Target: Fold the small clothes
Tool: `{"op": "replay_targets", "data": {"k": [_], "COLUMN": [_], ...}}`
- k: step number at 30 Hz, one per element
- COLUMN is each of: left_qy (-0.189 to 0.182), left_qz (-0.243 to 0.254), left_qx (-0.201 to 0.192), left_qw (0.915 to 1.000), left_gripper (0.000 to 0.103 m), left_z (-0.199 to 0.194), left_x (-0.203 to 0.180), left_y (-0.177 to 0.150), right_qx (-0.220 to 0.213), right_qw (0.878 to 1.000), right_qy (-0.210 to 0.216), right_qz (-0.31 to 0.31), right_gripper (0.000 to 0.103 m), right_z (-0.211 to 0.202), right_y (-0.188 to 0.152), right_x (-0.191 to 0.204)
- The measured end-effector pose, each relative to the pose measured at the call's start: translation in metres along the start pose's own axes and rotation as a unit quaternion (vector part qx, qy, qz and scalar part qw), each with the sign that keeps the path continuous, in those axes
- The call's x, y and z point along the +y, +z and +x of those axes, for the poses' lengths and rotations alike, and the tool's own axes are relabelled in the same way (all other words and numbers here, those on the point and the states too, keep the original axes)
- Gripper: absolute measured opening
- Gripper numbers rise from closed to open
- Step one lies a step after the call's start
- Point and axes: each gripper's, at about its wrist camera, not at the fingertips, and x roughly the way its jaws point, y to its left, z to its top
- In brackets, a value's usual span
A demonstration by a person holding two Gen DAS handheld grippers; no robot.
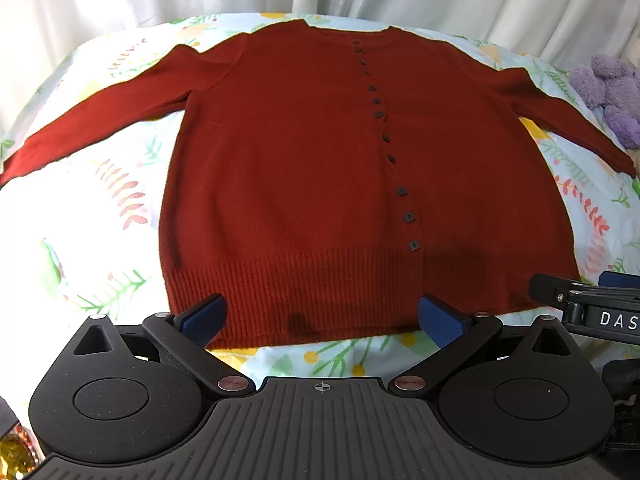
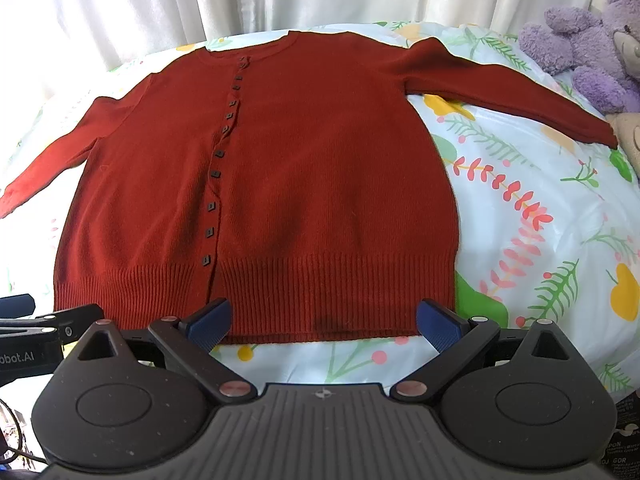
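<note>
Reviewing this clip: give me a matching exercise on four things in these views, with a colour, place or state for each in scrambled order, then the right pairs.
Column one:
1. cardigan
2. plush toy
3. bedsheet
4. left claw

Column two:
A. purple, at the far right edge of the bed
B. open, over the ribbed hem
C. dark red, spread flat, buttoned, sleeves out
D. pale with a leaf and flower print

Pairs: 1-C, 2-A, 3-D, 4-B. The right claw is also open, at the hem.
</note>
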Motion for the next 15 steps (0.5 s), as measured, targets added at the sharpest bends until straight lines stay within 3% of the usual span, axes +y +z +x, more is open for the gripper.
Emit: {"op": "replay_targets", "data": {"k": [15], "left_qy": [0.000], "left_qz": [0.000], "left_qx": [0.008], "left_qw": [1.0000], "left_gripper": [0.103], "left_z": [0.0023], "left_x": [-0.0012], "left_y": [0.0016], "right_qx": [0.009], "right_qw": [1.000], "right_qy": [-0.001], "right_qz": [0.002], "right_gripper": [0.099], "right_z": [0.0028], "right_y": [0.0016], "right_x": [0.0005]}}
